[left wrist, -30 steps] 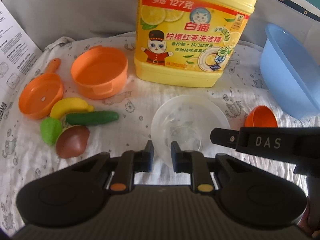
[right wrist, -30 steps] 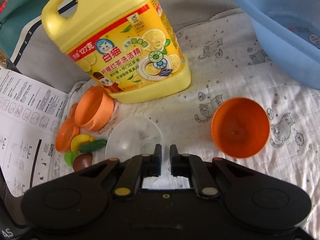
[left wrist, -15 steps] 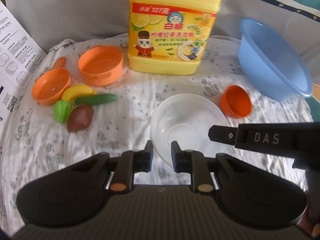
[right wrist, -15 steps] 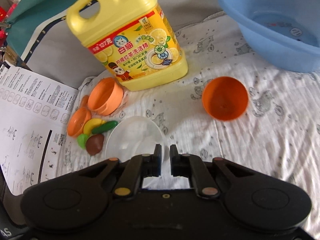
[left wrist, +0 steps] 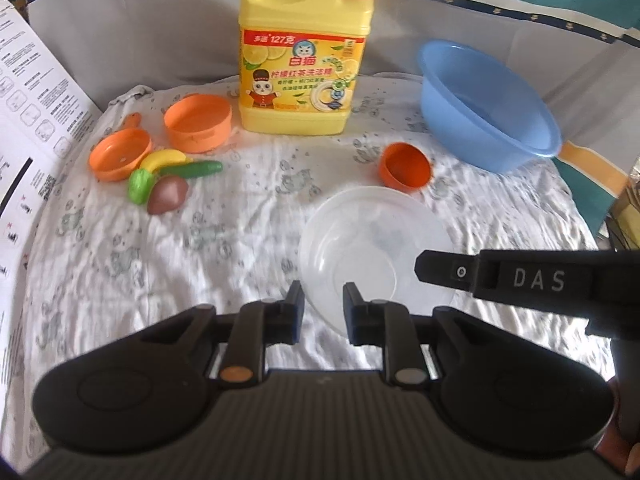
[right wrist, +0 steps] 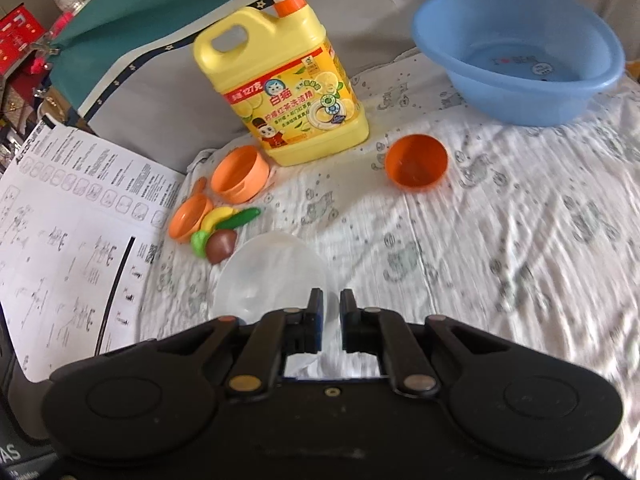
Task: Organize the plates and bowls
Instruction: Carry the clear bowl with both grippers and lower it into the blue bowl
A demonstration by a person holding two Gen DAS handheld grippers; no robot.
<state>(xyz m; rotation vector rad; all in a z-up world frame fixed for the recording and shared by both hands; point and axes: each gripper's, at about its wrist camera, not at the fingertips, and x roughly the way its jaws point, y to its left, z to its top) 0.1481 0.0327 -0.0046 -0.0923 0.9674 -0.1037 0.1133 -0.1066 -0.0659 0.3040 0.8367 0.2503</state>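
Both grippers, left (left wrist: 322,306) and right (right wrist: 331,314), nearly closed on the clear bowl's (left wrist: 376,248) rim: keep level, carry toward basin (left wrist: 486,108) at two o'clock, clearing orange bowl (left wrist: 406,168).

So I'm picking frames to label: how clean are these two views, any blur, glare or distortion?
Left wrist view: motion blur smears the pump top of the detergent jug and softens the clear bowl; fisheye bends the edges. Right wrist view: sharper at the jug, but the cloth streaks at right; strong light washes out the clear bowl.
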